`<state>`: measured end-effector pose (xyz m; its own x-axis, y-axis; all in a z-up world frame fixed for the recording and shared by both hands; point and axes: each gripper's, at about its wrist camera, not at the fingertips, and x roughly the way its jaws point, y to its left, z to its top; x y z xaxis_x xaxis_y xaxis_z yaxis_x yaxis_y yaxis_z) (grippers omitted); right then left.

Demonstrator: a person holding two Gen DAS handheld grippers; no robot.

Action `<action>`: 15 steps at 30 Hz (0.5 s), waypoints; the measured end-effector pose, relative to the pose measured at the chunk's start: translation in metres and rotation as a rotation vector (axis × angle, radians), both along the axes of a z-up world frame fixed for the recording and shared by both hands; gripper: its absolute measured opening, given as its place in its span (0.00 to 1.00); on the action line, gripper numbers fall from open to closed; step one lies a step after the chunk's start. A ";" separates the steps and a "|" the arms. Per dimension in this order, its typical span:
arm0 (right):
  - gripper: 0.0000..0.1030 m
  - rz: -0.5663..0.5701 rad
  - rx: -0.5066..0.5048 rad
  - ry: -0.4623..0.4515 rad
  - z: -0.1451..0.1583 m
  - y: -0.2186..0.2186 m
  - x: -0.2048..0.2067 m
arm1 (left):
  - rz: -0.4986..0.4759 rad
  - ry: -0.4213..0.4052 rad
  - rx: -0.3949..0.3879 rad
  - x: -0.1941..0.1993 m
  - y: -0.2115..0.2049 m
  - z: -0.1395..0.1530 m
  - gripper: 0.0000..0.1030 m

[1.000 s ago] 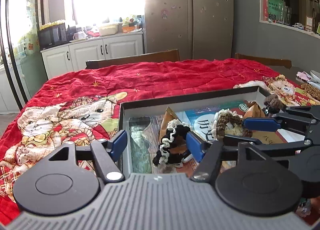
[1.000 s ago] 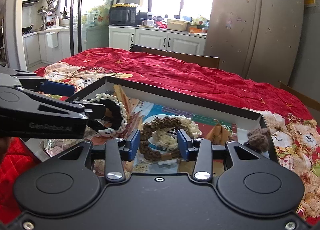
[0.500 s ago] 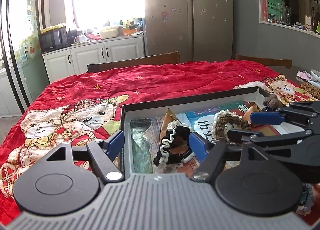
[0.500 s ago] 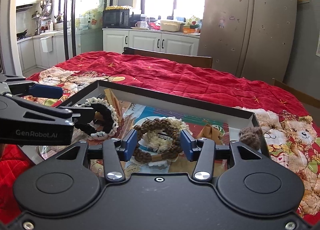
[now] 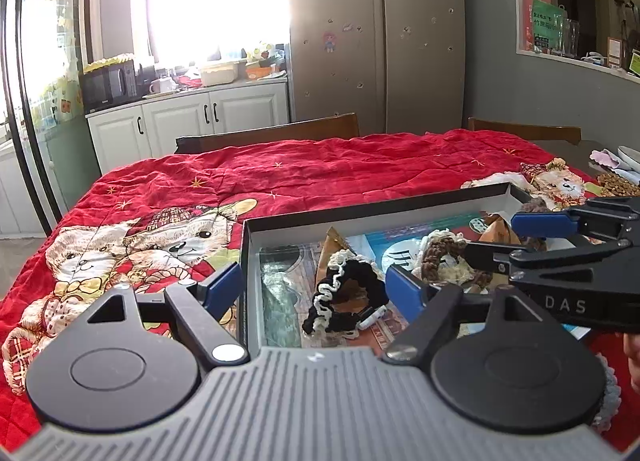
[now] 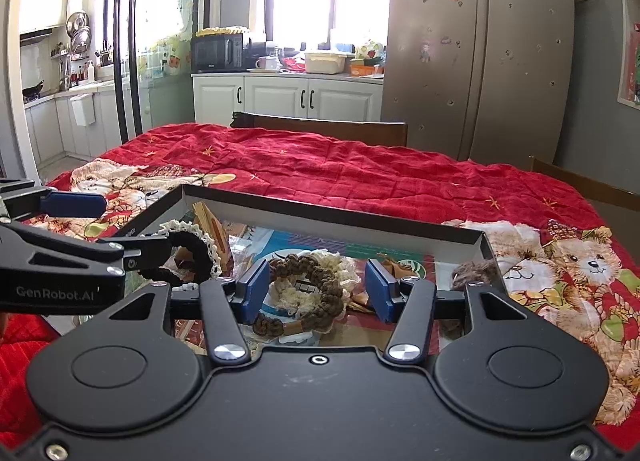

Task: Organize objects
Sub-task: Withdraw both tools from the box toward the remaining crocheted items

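Right gripper [image 6: 316, 291] has gone from closed-in around the brown scrunchie [image 6: 308, 293] to spread wide within the last second, pads now clear of it on both sides, so that one is released and sitting in the box [image 6: 332, 217]. Both my grippers have also lifted back a bit. Left gripper [image 5: 316, 287] spread wide the whole time, nothing pinched; black scrunchie [image 5: 344, 293] lies in the box between its pads, and the left pad hangs outside the box wall.

My read: two scrunchies are placed, next pick is whatever's left outside. A beaded brown band [image 5: 616, 183] lies on the blanket [image 5: 320, 177] at far right.

Materials:
- brown scrunchie: chunky knitted loop, cream lace frill, soft
- black scrunchie: gathered fabric, white ruffled edge, squashes easily
- box: shallow rigid card, dark rim, glossy printed sheets on its floor
- blanket: quilted red, teddy bear print, wrinkled
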<state>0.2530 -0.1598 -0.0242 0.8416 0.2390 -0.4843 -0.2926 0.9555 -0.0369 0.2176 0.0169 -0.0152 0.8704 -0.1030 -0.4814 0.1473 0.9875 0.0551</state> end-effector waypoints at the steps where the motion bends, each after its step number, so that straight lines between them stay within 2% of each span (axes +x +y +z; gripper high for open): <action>1: 0.51 -0.001 0.000 -0.003 0.001 0.000 -0.001 | -0.002 -0.003 0.000 -0.001 -0.001 0.001 0.85; 15: 0.52 -0.012 0.005 -0.033 0.019 -0.011 -0.022 | -0.019 -0.032 0.009 -0.022 -0.008 0.015 0.87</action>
